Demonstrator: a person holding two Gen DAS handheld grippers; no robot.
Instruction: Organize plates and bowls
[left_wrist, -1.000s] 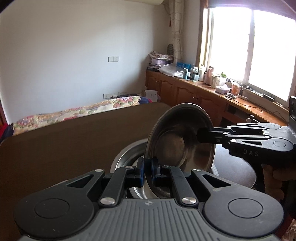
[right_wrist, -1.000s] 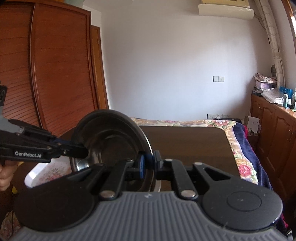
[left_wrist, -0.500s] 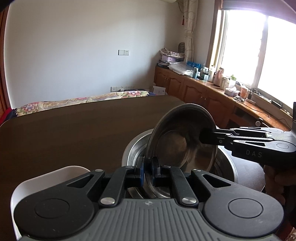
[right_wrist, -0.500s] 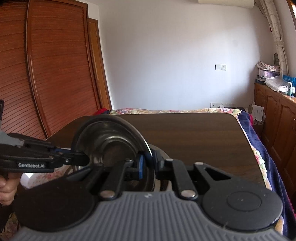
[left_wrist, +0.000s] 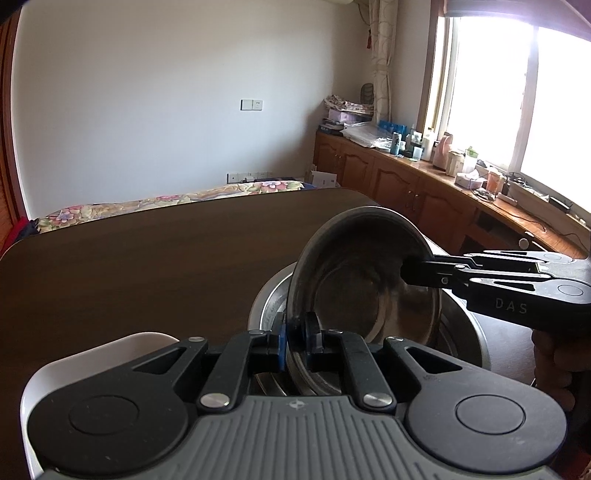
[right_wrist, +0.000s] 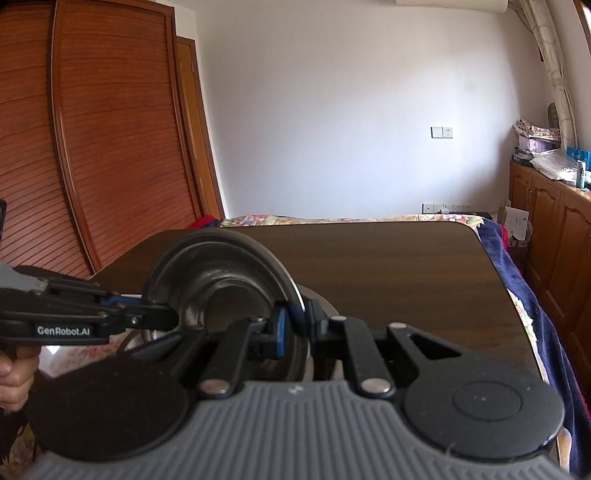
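Note:
A small steel bowl (left_wrist: 365, 288) is held tilted on edge between both grippers, just above a larger steel bowl (left_wrist: 465, 332) on the dark table (left_wrist: 147, 251). My left gripper (left_wrist: 295, 339) is shut on the small bowl's near rim. My right gripper (left_wrist: 406, 273) comes in from the right and is shut on the opposite rim. In the right wrist view the small bowl (right_wrist: 221, 295) shows its underside, with my right gripper (right_wrist: 295, 325) pinching its rim and my left gripper (right_wrist: 173, 317) clamping the far edge.
A white plate (left_wrist: 110, 354) lies on the table at the lower left. A floral plate (right_wrist: 70, 358) lies under the left gripper in the right wrist view. A wooden counter with clutter (left_wrist: 443, 166) runs under the window. A wardrobe (right_wrist: 92, 147) stands on the left.
Both grippers have lowered the small bowl toward the larger bowl, and the table now fills more of both views. The grips are unchanged.

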